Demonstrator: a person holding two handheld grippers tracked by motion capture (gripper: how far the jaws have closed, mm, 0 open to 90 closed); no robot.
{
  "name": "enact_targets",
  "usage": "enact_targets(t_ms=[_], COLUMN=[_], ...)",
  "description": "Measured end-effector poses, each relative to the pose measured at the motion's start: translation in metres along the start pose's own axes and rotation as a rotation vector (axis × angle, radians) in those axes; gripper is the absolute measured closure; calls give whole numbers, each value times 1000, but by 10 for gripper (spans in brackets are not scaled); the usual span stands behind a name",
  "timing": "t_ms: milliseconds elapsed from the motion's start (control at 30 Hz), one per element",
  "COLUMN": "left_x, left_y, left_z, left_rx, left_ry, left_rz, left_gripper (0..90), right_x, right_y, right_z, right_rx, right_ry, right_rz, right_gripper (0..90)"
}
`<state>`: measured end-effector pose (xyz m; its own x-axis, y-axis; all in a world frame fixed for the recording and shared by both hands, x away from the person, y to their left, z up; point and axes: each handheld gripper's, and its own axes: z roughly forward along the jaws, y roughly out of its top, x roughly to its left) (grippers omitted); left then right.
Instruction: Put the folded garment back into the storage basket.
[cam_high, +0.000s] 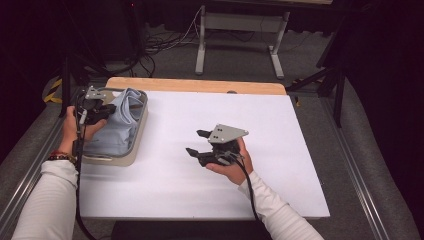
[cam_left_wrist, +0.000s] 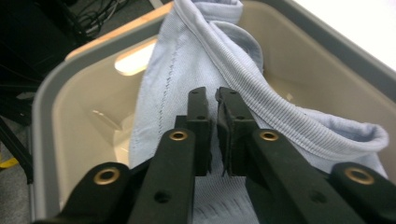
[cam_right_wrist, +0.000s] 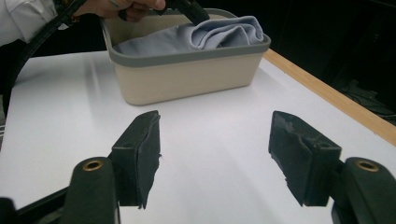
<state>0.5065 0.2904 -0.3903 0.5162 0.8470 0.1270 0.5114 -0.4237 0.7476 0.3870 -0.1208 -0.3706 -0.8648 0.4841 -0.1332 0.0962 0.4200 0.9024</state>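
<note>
Cloth (cam_high: 121, 122), pale blue with a ribbed hem, lies bunched in a beige basket (cam_high: 140, 131) with a grey rim that stands at the left edge of the white worktop (cam_high: 280, 165), toward the far corner. The left gripper (cam_left_wrist: 212, 100) reaches into the basket from the worktop's left side; in the left gripper view its two black jaws stand almost together over the fabric, with a thin fold of the cloth pinched between the pads, so it holds the cloth. The right gripper (cam_high: 198, 142) hovers over the middle of the worktop, well apart from the basket, pointing toward it; in the right gripper view its jaws stand wide apart with only bare white surface between them, and the basket with the cloth sits beyond, the left hand (cam_right_wrist: 123, 5) at its far rim. A wooden strip (cam_high: 200, 85) runs along the worktop's far edge. No brand, label or writing can be read on the basket, the cloth or the grippers.
</note>
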Motion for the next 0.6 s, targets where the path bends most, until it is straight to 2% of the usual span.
enact_targets(t_ms=[167,300,367,500,533,600], left_x=[-4,-7,-9,-12,-12,-11], left_y=[4,5,5,8,9,13], left_z=[9,18,24,33,34,36], left_rx=[45,74,94,132,139,150], left_ry=[-1,-5,-9,-4,-16,-26], left_rz=[37,41,41,72,58,64], left_gripper=[895,896,896,896,896,897], right_x=[-2,-4,-4,-4,-4,-3], right_y=[-13,-23,-29,-42,-45,-50], right_z=[-23,-38,-44,-54,-55,-59], right_rx=[-1,-1,4,14,16,19], right_ry=[-33,-50,-57,-71,-72,-76], right_rz=[2,16,21,28,31,32], right_gripper=[348,348,347,346,346,346])
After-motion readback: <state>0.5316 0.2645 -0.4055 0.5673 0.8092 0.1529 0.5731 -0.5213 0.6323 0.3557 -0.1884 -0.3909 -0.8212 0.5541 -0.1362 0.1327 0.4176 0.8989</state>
